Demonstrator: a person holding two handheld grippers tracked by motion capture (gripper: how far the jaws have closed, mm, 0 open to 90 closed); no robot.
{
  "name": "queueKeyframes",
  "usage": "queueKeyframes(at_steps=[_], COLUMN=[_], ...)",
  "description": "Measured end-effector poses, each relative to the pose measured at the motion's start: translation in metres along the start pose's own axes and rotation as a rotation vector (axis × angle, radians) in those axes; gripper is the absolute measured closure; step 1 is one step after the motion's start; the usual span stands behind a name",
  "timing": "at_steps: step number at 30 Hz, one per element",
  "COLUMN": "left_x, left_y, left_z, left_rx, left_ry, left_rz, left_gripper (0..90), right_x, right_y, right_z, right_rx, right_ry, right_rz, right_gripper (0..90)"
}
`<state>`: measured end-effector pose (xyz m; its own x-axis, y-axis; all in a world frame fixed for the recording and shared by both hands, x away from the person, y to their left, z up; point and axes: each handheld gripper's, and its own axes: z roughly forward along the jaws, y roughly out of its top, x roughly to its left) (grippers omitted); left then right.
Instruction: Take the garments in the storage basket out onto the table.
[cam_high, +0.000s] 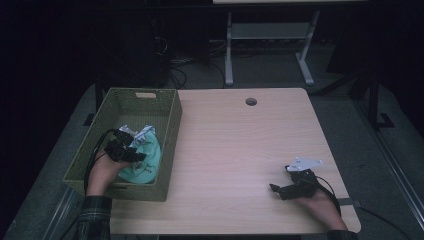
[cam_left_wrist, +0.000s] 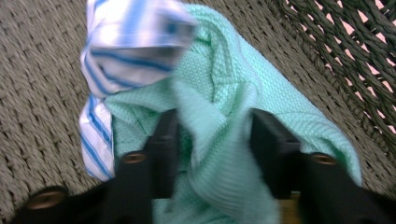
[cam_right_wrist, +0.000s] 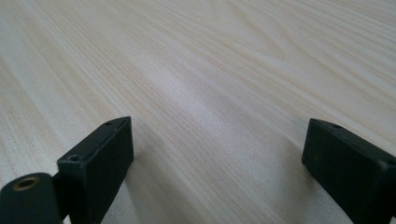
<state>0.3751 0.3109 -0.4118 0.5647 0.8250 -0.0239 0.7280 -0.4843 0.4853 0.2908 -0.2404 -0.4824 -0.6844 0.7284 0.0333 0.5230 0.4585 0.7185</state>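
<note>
A mint-green knitted cloth (cam_high: 147, 160) lies in a woven olive basket (cam_high: 170, 125) at the table's left, with a blue-and-white striped cloth (cam_high: 142, 132) just beyond it. My left gripper (cam_high: 131, 152) reaches down into the basket. In the left gripper view its two black jaws stand either side of a raised fold of the green cloth (cam_left_wrist: 280, 107) and press on it; my left gripper (cam_left_wrist: 215, 126) is shut on that fold. The striped cloth (cam_left_wrist: 126, 51) lies behind, up and to the left. My right gripper (cam_high: 280, 189) rests low over the table's near right, open (cam_right_wrist: 217, 135), with bare wood between its jaws.
The light wooden table (cam_high: 240, 145) has a round cable hole (cam_high: 251, 101) near its far edge. The basket's tall woven walls (cam_left_wrist: 345, 51) close in around my left gripper. Beyond the table stand a white desk frame (cam_high: 270, 45) and cables on the dark floor.
</note>
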Motion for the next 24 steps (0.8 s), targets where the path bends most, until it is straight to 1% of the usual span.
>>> queueKeyframes(at_steps=[4,5,8,9,10,12,15,18,21,24], left_x=[0.0,0.0,0.0,0.001,0.002,0.004,0.005,0.006,0.008,0.01], left_y=[0.001,0.001,0.002,0.002,0.002,0.001,0.0,0.0,-0.001,-0.002], left_z=[-0.002,-0.003,-0.007,-0.009,-0.011,-0.016,-0.021,-0.025,-0.03,-0.035], left_rx=[0.003,0.005,-0.02,-0.042,-0.055,-0.099,-0.146,-0.182,-0.225,-0.279], left_ry=[-0.01,-0.011,-0.008,-0.005,-0.008,-0.022,-0.036,-0.047,-0.071,-0.101], left_rz=[-0.017,-0.02,-0.027,-0.034,-0.037,-0.049,-0.07,-0.071,-0.08,-0.098], left_gripper=[77.6,79.8,82.9,83.1,83.3,83.5,83.9,84.2,84.3,84.4], right_x=[0.0,0.0,0.0,0.0,0.0,0.0,0.0,0.0,0.0,0.0], right_y=[0.0,0.0,0.0,0.0,0.0,0.0,0.0,0.0,0.0,0.0], right_z=[0.0,0.0,0.0,0.0,0.0,0.0,0.0,0.0,0.0,0.0], right_rx=[0.0,0.0,-0.001,-0.001,0.001,-0.002,-0.002,-0.001,-0.002,0.001], right_ry=[0.0,0.0,0.0,0.001,0.0,0.001,0.001,0.001,0.001,-0.004], right_rz=[0.001,0.0,0.001,0.001,0.0,0.001,0.001,0.001,0.001,0.004], right_gripper=[8.7,8.7,8.7,8.7,8.7,8.7,8.7,8.7,8.8,8.8])
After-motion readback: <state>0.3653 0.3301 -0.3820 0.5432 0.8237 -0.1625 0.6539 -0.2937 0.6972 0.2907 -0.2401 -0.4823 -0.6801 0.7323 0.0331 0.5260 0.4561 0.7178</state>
